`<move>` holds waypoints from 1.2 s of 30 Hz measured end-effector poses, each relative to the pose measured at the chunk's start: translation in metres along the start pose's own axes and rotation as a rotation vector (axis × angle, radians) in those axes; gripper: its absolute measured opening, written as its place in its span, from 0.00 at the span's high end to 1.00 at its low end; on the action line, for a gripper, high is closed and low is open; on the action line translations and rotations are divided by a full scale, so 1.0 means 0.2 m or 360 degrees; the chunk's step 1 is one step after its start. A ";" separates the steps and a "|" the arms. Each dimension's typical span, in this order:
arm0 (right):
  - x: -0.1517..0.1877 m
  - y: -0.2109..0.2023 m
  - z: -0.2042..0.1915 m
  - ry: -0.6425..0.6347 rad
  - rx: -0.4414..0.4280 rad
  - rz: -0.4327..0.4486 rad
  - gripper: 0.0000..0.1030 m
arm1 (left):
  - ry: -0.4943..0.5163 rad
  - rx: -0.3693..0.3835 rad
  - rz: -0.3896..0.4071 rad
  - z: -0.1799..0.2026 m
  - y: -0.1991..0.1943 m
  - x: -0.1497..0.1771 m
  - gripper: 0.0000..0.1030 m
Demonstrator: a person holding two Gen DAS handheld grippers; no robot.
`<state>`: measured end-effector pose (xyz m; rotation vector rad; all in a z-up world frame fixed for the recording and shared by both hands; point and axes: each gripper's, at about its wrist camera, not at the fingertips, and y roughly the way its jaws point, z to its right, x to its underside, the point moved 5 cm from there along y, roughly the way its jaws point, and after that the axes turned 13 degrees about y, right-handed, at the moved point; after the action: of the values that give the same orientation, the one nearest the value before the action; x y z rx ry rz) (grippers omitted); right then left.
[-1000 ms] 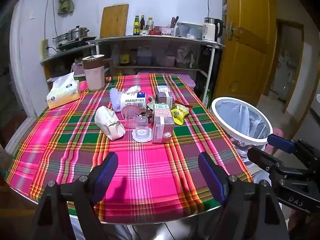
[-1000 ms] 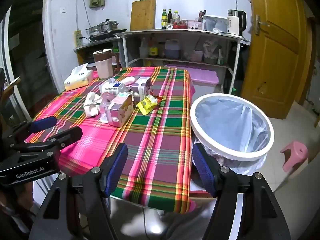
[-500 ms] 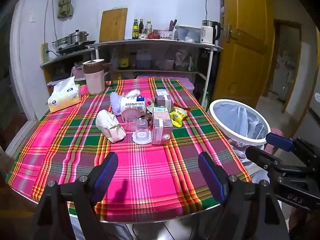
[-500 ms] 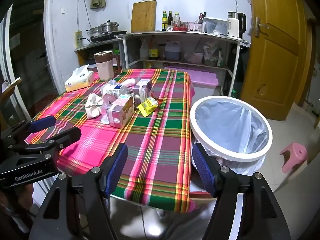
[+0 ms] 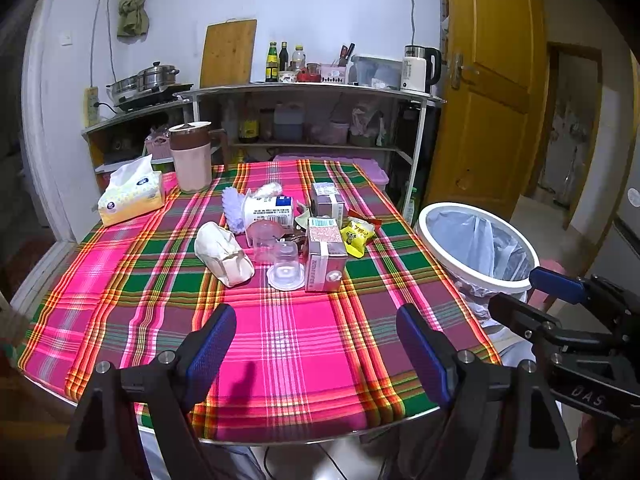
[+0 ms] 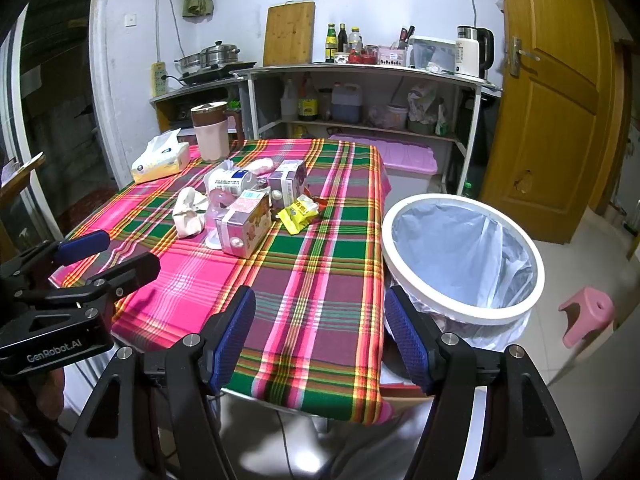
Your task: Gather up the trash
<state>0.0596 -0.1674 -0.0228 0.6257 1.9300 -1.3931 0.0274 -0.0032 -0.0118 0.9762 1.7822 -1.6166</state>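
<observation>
I hold my left gripper (image 5: pixel 316 344) above the near edge of the plaid tablecloth (image 5: pixel 288 332), jaws spread wide and empty, and my right gripper (image 6: pixel 320 330) likewise gapes empty between table and white-rimmed trash bin (image 6: pixel 460 312). The trash sits clustered mid-table: a pink carton (image 5: pixel 324 260), yellow wrapper (image 5: pixel 357 234), clear cup (image 5: pixel 286 266) and crumpled paper bag (image 5: pixel 222 252).

left hand-held gripper (image 5: pixel 316 344): black, blue pads, silver screws | right hand-held gripper (image 6: pixel 320 330): same, "GenRobot.AI" marking
</observation>
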 end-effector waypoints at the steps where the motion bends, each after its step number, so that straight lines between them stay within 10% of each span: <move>1: 0.00 0.00 0.00 0.0000 0.0000 0.0001 0.34 | 0.0001 -0.0004 0.0000 0.00 0.00 0.00 0.20; 36: 0.01 -0.01 -0.02 -0.0011 0.0001 -0.0004 0.34 | -0.0025 0.0018 -0.0006 0.02 0.03 0.02 0.20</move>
<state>0.0570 -0.1631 -0.0219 0.6180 1.9257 -1.3955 0.0294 -0.0055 -0.0200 0.9632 1.7671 -1.6336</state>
